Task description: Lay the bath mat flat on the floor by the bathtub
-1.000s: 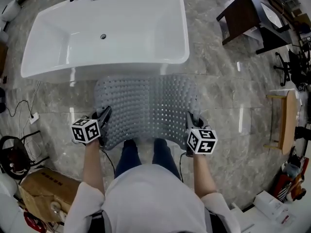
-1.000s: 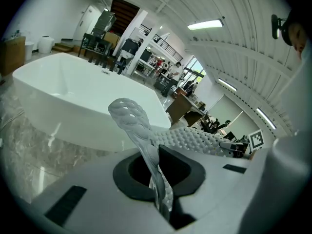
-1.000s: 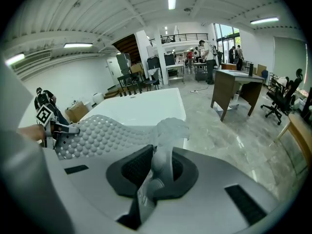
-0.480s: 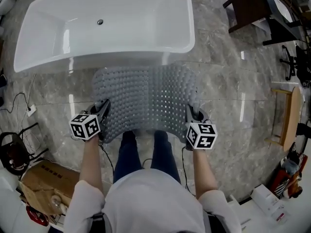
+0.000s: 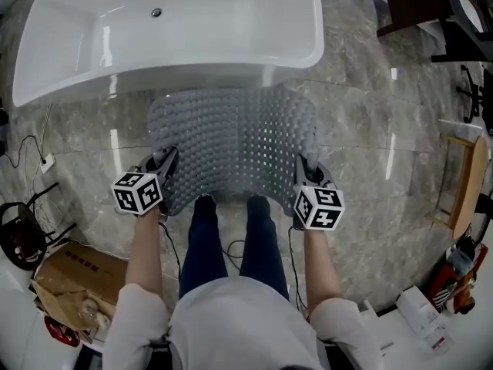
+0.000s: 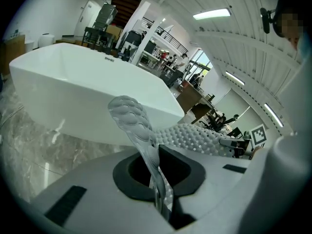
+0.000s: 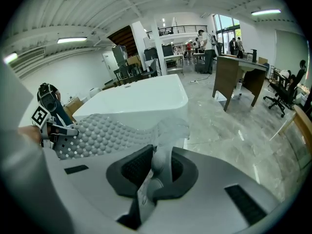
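Note:
The grey bath mat [image 5: 231, 145], studded with bumps and small square holes, hangs stretched between my two grippers in front of the white bathtub [image 5: 169, 37]. My left gripper [image 5: 163, 172] is shut on the mat's near left edge, my right gripper [image 5: 302, 174] on its near right edge. In the left gripper view the mat [image 6: 141, 130] runs up out of the closed jaws, with the bathtub [image 6: 73, 91] behind it. In the right gripper view the mat [image 7: 107, 130] spreads left from the jaws toward the bathtub [image 7: 141, 99]. The mat's far edge lies near the tub's base.
Grey marble floor [image 5: 370, 168] surrounds the tub. The person's legs [image 5: 231, 237] stand just behind the mat. A cardboard box [image 5: 69, 284] and cables [image 5: 38, 168] lie at the left. A dark table [image 5: 416, 6] and a wooden stool [image 5: 462, 183] stand at the right.
Both grippers have sunk toward the floor with the mat still held. The mat's far edge has come closer to the tub's base, and the head view has shifted forward.

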A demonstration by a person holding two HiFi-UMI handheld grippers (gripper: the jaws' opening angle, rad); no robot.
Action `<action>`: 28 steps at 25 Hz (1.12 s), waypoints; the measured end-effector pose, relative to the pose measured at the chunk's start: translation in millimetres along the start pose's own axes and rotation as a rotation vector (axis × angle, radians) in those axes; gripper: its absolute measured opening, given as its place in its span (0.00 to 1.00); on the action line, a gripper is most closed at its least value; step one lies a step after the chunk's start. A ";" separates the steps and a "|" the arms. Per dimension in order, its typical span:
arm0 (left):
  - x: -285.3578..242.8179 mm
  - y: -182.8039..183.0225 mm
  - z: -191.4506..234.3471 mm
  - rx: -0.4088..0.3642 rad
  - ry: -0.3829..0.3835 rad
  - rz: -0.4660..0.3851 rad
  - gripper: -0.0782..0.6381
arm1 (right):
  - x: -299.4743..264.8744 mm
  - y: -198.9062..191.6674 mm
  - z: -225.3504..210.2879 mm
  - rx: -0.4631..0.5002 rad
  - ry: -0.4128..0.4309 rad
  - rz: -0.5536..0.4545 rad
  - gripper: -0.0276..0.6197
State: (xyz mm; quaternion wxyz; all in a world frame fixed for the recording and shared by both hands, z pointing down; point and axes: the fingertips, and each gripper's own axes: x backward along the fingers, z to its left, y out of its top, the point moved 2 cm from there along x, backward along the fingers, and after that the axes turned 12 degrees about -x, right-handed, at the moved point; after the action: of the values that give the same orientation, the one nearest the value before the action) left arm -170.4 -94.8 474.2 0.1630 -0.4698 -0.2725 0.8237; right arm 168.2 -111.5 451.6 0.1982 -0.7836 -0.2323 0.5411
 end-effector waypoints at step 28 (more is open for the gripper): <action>-141.5 -95.4 79.3 0.011 0.020 0.082 0.17 | -161.5 -80.2 -54.8 -0.001 -0.021 0.071 0.11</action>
State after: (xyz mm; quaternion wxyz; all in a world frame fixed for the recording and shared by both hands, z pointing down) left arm -166.1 -116.2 661.1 0.1345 -0.4878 -0.2471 0.8264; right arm 158.3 -142.9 637.1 0.1760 -0.7858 -0.2064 0.5558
